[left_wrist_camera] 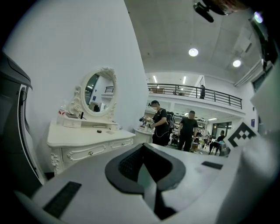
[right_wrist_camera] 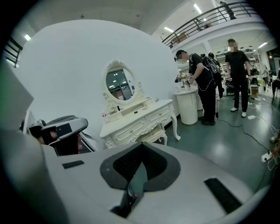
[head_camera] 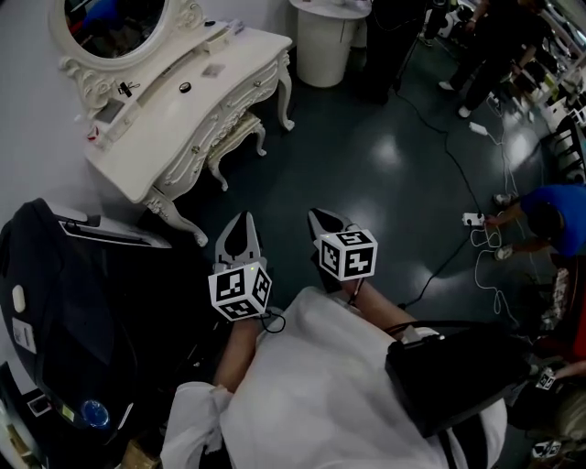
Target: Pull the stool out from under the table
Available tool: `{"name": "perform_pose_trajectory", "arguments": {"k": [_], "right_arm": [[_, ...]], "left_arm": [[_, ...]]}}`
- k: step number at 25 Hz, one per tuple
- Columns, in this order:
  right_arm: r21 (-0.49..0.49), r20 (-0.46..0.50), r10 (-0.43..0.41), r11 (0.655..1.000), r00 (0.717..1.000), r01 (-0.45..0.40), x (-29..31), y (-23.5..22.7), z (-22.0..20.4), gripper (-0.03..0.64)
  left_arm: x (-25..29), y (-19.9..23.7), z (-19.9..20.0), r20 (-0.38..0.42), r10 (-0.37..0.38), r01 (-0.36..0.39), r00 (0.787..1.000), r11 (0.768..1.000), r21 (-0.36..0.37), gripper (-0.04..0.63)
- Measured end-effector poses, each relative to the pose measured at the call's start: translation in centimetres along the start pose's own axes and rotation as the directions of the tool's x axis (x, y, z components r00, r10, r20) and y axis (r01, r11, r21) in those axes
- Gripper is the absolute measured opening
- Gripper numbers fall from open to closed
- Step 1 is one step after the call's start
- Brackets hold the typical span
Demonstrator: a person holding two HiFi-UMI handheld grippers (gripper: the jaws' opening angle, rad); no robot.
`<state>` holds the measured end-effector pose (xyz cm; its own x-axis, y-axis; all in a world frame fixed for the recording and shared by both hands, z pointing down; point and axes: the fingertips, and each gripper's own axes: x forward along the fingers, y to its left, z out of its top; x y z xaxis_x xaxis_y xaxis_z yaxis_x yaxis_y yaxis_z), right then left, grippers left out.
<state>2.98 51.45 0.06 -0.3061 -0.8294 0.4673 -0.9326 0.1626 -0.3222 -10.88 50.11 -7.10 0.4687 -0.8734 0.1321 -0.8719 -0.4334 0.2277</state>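
The table (head_camera: pixel 151 142) and the stool (head_camera: pixel 236 137) are the same creamy white with carved scrollwork (the mirror frame (head_camera: pixel 189 16) matches), and the floor (head_camera: pixel 366 174) is a dark, glossy blue-green. The left gripper (head_camera: pixel 242 220) and right gripper (head_camera: pixel 318 214) are pale grey with black pads, each cube patterned in black-and-white squares. One person's shirt (head_camera: pixel 560 212) is bright blue, the round bin (head_camera: pixel 325 41) plain white.

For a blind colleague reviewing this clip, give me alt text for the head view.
From above, a person holds the left gripper and right gripper, both shut and empty, above a dark floor, apart from a white dressing table with an oval mirror. A cream stool sits tucked under it.
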Motion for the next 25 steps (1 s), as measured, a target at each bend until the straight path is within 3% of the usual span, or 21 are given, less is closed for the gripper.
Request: {"name": "perform_pose_trajectory", "arguments": {"k": [14,25], "right_arm": [[0.027,-0.066,0.033,0.999,0.997,-0.031,3.8,-2.1,-0.2,-0.002],[0.017,-0.050,0.005,1.000,0.999,-0.004,8.0,-6.2,4.0,-0.002]], "left_arm": [[2.9,2.7,-1.8,-0.052,0.099,-0.100,0.994,0.995,-0.025,0.009],[9.6,3.3,-0.1,-0.016,0.077,-0.078,0.997,0.997,-0.019,0.009]]}}
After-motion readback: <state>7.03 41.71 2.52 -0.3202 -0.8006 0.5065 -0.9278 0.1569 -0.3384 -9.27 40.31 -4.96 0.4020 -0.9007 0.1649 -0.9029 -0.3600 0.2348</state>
